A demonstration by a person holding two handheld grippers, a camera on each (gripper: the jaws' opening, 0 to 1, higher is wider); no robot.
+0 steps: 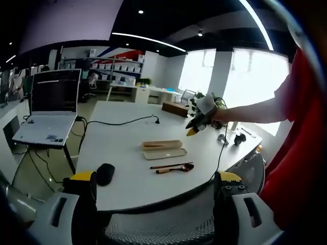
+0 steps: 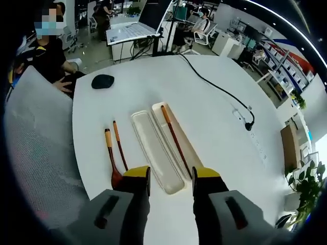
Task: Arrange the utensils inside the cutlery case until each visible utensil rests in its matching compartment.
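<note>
In my left gripper view, my left gripper [image 1: 156, 182] hangs with jaws wide apart short of the white round table [image 1: 122, 143], where the long beige cutlery case [image 1: 164, 153] lies with the wooden spoon [image 1: 176, 168] just beside it, and my right gripper [image 1: 196, 125] hovers beyond. In my right gripper view, that gripper's jaws stand wide over the case tray, one brown chopstick [image 2: 176, 140] lying in the neighbouring half, a second chopstick [image 2: 120, 145] and the spoon on the table alongside.
</note>
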